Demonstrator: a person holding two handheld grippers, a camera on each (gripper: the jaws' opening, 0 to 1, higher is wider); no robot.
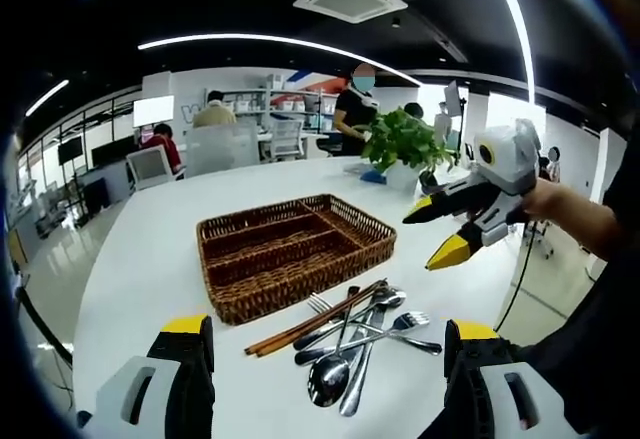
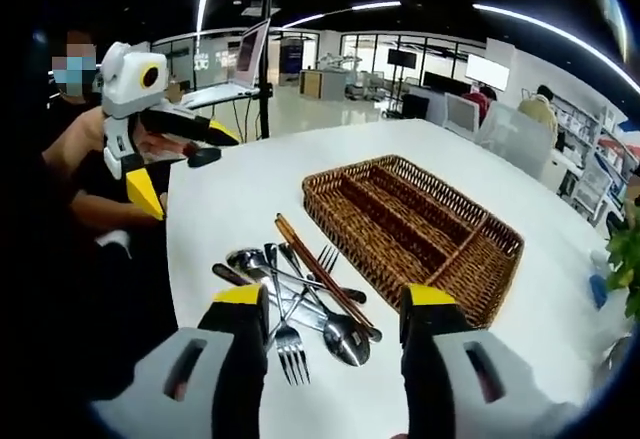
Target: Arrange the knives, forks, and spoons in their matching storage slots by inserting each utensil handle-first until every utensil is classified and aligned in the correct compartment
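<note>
- Left gripper (image 1: 328, 384) and right gripper (image 2: 335, 344) hang open, holding nothing.
- Mixed cutlery pile (image 2: 295, 304) lies just beside the wicker tray (image 2: 415, 221).
- A potted plant (image 1: 405, 149) stands far behind.

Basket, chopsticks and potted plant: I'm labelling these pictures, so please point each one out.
Basket (image 1: 372, 231): left gripper view, on its woven right rim.
Chopsticks (image 1: 312, 325): left gripper view, midway along the brown sticks.
Potted plant (image 1: 402, 139): left gripper view, on its green leaves.
</note>
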